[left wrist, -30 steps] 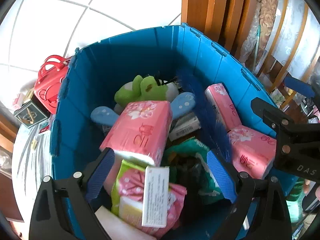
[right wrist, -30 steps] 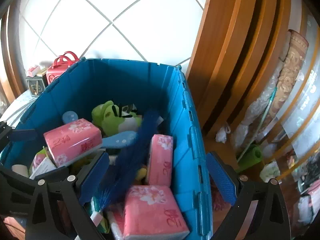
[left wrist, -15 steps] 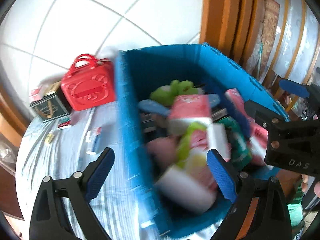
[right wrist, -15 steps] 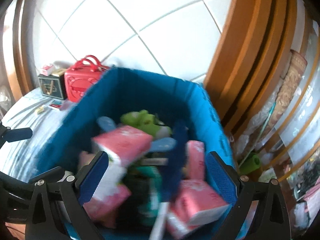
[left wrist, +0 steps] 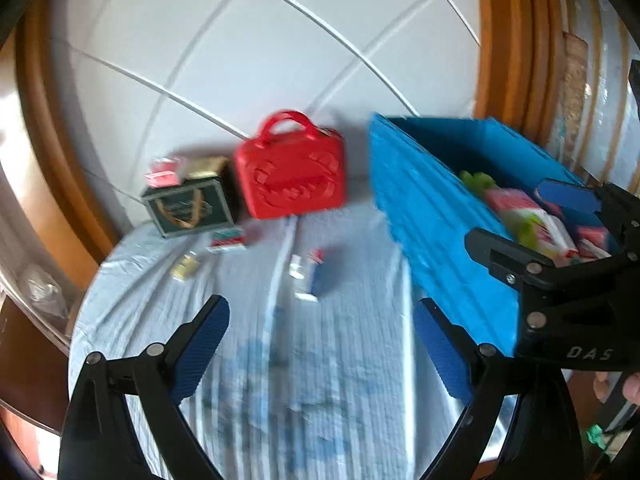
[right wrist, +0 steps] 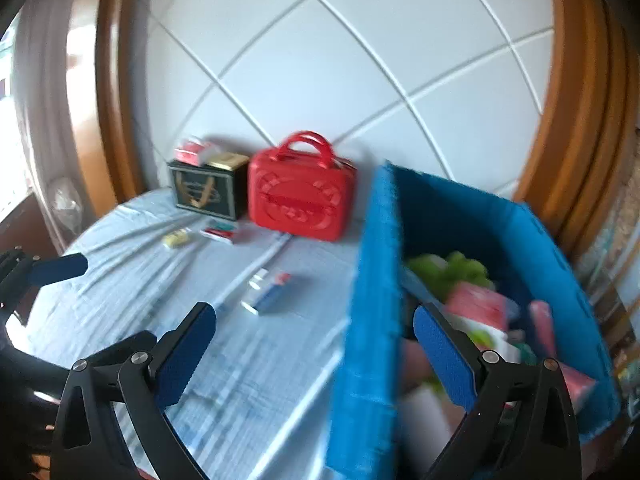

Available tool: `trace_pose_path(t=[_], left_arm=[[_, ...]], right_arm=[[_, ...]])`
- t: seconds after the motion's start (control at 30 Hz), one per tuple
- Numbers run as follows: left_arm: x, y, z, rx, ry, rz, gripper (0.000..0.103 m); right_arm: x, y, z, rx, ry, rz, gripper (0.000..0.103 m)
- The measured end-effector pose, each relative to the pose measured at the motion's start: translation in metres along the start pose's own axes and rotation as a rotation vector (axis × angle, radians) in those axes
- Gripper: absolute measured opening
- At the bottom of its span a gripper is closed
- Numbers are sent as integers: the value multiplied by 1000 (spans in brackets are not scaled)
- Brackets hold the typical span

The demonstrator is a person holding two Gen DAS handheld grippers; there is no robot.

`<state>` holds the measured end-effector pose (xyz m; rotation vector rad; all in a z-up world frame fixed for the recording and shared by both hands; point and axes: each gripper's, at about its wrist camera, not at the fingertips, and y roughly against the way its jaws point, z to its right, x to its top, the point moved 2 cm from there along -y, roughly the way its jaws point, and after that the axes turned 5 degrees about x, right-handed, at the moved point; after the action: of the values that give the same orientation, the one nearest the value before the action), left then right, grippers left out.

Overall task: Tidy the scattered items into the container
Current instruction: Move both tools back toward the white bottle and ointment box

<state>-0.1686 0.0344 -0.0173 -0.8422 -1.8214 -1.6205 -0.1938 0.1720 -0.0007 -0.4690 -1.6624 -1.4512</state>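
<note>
The blue container [left wrist: 436, 216] [right wrist: 372, 320] stands at the right of the table, filled with pink tissue packs [right wrist: 480, 300], a green plush [right wrist: 452, 268] and other items. On the light blue cloth [left wrist: 300, 380] lie a small blue-and-white box [left wrist: 310, 274] [right wrist: 268, 290], a red-and-green packet [left wrist: 228, 239] [right wrist: 219, 232] and a small yellow item [left wrist: 185, 267] [right wrist: 176, 238]. My left gripper [left wrist: 320, 344] is open and empty over the cloth. My right gripper [right wrist: 316, 354] is open and empty, straddling the container's left wall; it also shows in the left wrist view [left wrist: 560, 280].
A red handbag-shaped case [left wrist: 290, 176] [right wrist: 302, 196] and a dark green gift box [left wrist: 188, 208] [right wrist: 208, 194] with small boxes on top stand at the back against the white panelled wall. Wooden frames rise at left and right. The table edge curves at the left.
Both grippers have swung left, away from above the container's contents, so the cloth with its scattered items now fills the views. Both stay open and empty.
</note>
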Motion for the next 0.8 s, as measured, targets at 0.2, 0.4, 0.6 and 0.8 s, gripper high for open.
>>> trace_pose_path(t=[0.2,0.4,0.6,0.8], left_arm=[[5,-41,-69,70,92,-18,94],[-7,-105,-134,180,179,-104,94],[-22,-164,-179,214,228,-148,86],[-35,-246,-173,137,153,-169,86]], right_arm=[[23,-48,-29,82,-2,27,103],[26,-130,-30,114,-68,-16,103],[9,-205,-27,88,-144,-110,99],[-31,-285,-32,67,-269,-223,85]])
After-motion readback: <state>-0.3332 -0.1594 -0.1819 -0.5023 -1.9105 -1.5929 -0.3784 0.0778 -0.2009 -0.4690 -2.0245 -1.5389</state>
